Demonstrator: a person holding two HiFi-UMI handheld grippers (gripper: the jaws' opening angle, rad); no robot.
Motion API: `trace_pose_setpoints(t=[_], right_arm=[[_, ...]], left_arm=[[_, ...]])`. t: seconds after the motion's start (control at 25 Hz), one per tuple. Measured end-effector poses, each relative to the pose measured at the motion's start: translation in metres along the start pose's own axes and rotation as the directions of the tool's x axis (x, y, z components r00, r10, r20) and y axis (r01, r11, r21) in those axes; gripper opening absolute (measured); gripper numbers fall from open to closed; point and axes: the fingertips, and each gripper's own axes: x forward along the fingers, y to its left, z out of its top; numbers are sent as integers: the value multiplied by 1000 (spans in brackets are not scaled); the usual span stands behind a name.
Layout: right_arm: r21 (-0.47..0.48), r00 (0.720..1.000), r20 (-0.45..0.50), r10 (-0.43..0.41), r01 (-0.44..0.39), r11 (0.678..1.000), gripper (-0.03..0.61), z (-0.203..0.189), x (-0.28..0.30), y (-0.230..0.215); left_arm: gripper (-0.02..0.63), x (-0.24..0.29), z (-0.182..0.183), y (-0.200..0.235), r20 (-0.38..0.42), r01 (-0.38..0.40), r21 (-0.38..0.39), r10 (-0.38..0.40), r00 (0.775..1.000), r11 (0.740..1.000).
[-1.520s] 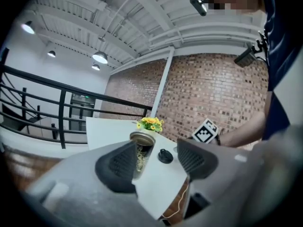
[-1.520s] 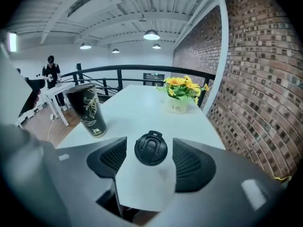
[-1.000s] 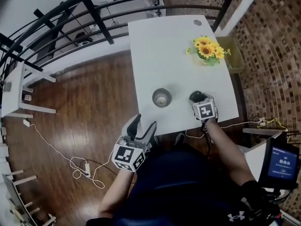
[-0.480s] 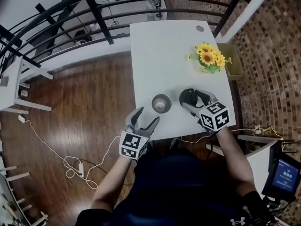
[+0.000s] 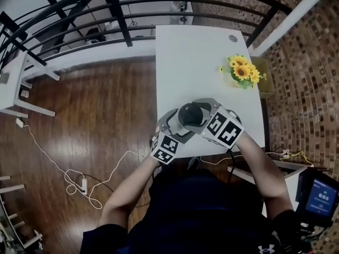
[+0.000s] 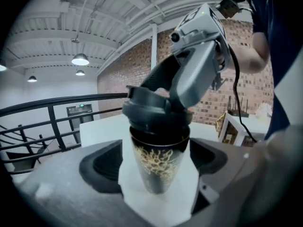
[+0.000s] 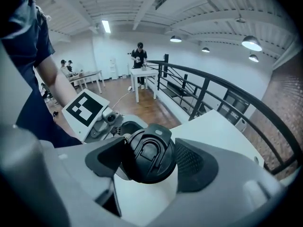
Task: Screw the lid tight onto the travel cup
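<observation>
The travel cup (image 6: 158, 162), black with a gold pattern, stands upright on the white table (image 5: 190, 62) near its front edge. My left gripper (image 6: 156, 176) has its jaws on either side of the cup and they are opening; a gap shows at each side, so the pads do not press it. My right gripper (image 7: 149, 161) is shut on the black lid (image 7: 149, 155) and holds it on the cup's rim, slightly tilted. In the head view the lid (image 5: 192, 114) hides most of the cup, with the left gripper (image 5: 177, 123) and the right gripper (image 5: 197, 112) meeting there.
A bunch of sunflowers (image 5: 242, 72) stands at the table's right side. A black railing (image 5: 122, 15) runs behind and to the left of the table. Cables (image 5: 69, 173) lie on the wooden floor. People (image 7: 138, 53) stand at a far table.
The right gripper carried the lid leftward onto the cup. The left gripper came up from below the table edge and now has its jaws on either side of the cup, wider apart.
</observation>
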Motion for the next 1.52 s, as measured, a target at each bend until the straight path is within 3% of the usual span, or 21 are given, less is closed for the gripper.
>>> trace_pose_setpoints(t=[0.24,0.4,0.52,0.68,0.76,0.84,0.92,0.96,1.04,1.16,1.24,1.32,1.44,1.52], right_arm=[[-88,988,-136,74,-87,992,339,-4,16,16],[-170,987,-128,98,-119,978,348,-1,18,17],[-86,995,-21,93,-94,992,400,-11,21,12],[71,991,129,-26,17,997,396,-20,21,2],[213,976,170,-135,98,972,396,-22,19,-2],[333,949,169,-267,200,921,397,-23,17,-5],[392,924,157,-348,265,881,397,-24,17,-7],[397,923,165,-348,261,880,399,-23,17,-8],[360,938,221,-269,177,916,411,-20,13,-8],[201,957,282,-69,12,979,435,-15,0,-7],[63,970,238,42,-59,996,437,-17,0,0],[-34,977,179,113,-108,994,439,-20,9,10],[-75,984,163,74,-63,995,427,-23,21,7],[-18,979,204,-2,6,1000,403,-24,19,2]], left_arm=[[434,9,-12,-4,-63,28,50,-25,998,998],[402,14,-17,-4,-76,24,42,-21,997,999],[400,17,-17,-4,-76,34,45,-30,997,998],[400,19,-17,-3,-76,35,43,-31,997,998],[400,20,-18,-4,-79,31,41,-28,996,999],[400,21,-18,-4,-81,29,42,-25,996,999],[400,21,-18,-3,-81,29,42,-26,996,999],[400,22,-17,-3,-81,31,43,-28,996,999],[399,23,-17,-4,-81,39,48,-35,996,998],[400,22,-18,-3,-90,62,59,-57,994,996],[400,19,-19,-3,-105,85,67,-77,992,994],[400,19,-20,-3,-120,104,73,-95,988,992],[400,23,-19,-3,-128,114,77,-103,986,991],[399,24,-18,-4,-126,112,78,-101,987,991]])
